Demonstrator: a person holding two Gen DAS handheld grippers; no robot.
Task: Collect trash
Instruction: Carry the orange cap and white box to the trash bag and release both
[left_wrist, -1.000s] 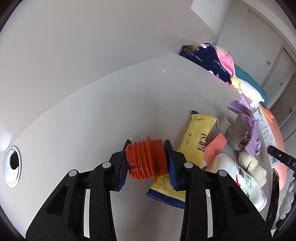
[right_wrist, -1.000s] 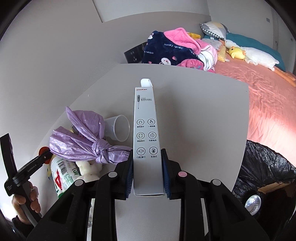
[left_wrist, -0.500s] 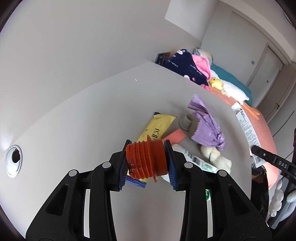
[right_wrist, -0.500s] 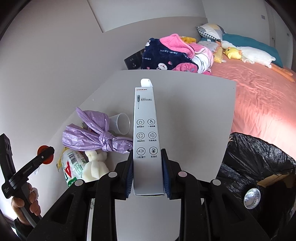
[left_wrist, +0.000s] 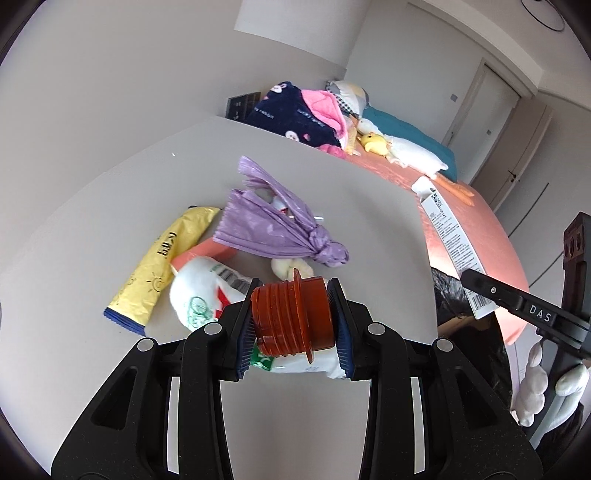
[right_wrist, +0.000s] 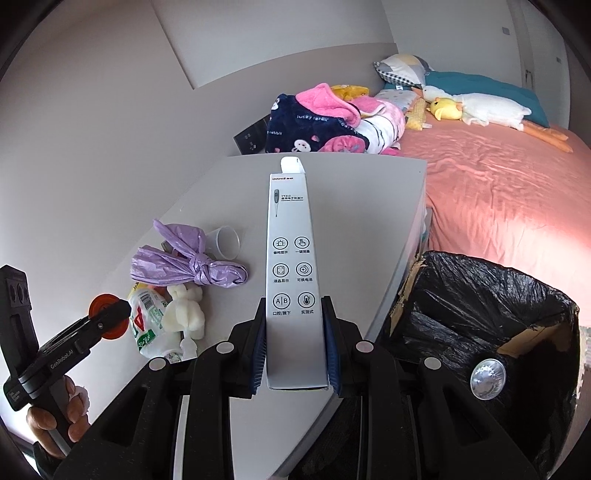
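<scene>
Left gripper (left_wrist: 295, 325): clenched on an orange ribbed cap (left_wrist: 291, 317), blue pads pressed on its two ends; held in the air above the table.
Right gripper (right_wrist: 295, 350): grasping a long white thermometer box (right_wrist: 290, 273) by its near end, the box pointing away over the table; its far flap stands open.
Table (right_wrist: 354, 206): pale grey, with its right edge running alongside the bed and its near corner just ahead of the right gripper.
Bin (right_wrist: 491, 317): black-lined bin standing on the floor, touching or just beside the table's right edge, mouth open; a silver round thing lies on the liner inside it.
Trash left on table: knotted purple bag (left_wrist: 273, 229), yellow wrapper (left_wrist: 166, 266), white printed pouch (left_wrist: 203, 291), clear plastic cup (right_wrist: 225, 242), a cream lump (right_wrist: 186, 314), all bunched on the left half.
Open room: right half of the tabletop is bare between the trash cluster and the bin-side edge.
Bed (right_wrist: 498, 177): pink sheet, beyond the table's right edge; piled clothes at the far corner.
Change, left view: trash cluster now sits centred and nearer; earlier it lay off to the right. Grip on the cap unchanged.
Change, right view: bin fills more of the lower right than before; the table edge has shifted left. Box held the same.
</scene>
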